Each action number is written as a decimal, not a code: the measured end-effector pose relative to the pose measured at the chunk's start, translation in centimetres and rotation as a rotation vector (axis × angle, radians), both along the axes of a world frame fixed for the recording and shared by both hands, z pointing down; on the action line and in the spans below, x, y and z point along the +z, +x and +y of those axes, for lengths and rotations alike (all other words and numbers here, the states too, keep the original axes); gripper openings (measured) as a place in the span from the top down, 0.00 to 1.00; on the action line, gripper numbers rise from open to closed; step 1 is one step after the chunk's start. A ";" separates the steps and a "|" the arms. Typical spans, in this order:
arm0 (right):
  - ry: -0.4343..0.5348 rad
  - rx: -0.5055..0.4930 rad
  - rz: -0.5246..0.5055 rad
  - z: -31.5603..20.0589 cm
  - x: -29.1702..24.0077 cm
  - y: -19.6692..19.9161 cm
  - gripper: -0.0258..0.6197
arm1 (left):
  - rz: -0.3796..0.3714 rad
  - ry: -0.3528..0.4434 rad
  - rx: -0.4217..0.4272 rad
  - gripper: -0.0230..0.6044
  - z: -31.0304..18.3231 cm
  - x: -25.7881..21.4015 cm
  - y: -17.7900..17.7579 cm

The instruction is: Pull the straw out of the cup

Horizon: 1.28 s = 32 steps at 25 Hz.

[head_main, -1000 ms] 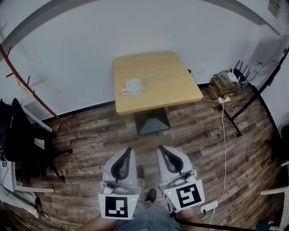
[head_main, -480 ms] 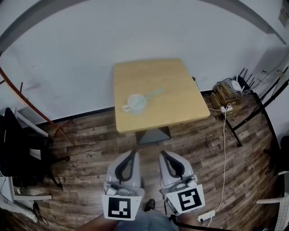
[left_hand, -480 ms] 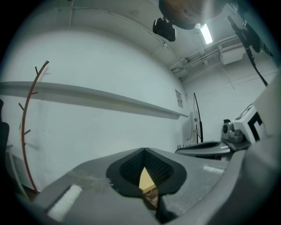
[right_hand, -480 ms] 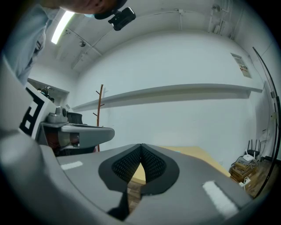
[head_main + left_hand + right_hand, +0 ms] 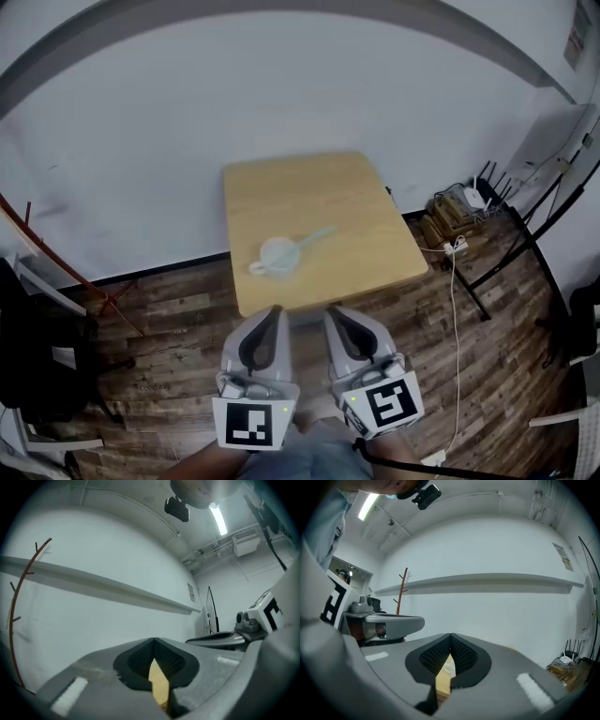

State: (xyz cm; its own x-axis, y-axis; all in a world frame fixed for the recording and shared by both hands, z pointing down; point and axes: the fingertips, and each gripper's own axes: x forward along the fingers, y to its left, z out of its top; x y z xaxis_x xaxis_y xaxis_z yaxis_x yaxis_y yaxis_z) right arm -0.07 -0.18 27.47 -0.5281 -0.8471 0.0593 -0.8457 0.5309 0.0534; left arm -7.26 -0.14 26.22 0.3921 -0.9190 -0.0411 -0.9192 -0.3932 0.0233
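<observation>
Pale translucent handled cup (image 5: 277, 254) sits on the light wooden square surface (image 5: 375, 216), and a pale green straw (image 5: 317, 235) is in it. The straw's long axis slants from the cup toward the far right.

Both tools are on the near side of the cup, well apart from it.
- Left hand-held gripper (image 5: 270, 319): clenched, empty, in line with the cup.
- Right hand-held gripper (image 5: 336, 317): clenched, empty, in line with the straw's free end. Judged the nearer one for the pull.

One table (image 5: 366, 234), one cup (image 5: 278, 253), one straw (image 5: 317, 235), two tools (image 5: 271, 311) (image 5: 334, 310).
</observation>
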 end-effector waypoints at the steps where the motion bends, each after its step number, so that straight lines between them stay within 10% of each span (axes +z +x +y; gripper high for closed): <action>1: 0.002 0.003 -0.001 -0.3 -0.2 0.0 0.95 | 0.001 0.001 0.004 0.93 -0.3 0.0 0.0; 17: -0.041 0.017 -0.001 -5.1 1.3 1.6 0.95 | -0.008 -0.077 0.003 0.93 -5.2 2.8 1.1; 32: -0.077 -0.230 -0.048 -17.4 2.1 3.8 0.95 | -0.095 -0.134 -0.214 0.93 -16.5 3.9 2.7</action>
State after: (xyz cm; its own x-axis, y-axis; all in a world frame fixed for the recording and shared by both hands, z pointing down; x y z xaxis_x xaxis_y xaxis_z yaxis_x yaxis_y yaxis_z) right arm 3.77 -17.62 29.57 -0.7101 -0.6985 0.0889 -0.7029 0.7106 -0.0318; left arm -4.58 -16.60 30.08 0.1842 -0.9762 0.1140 -0.9817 -0.1886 -0.0283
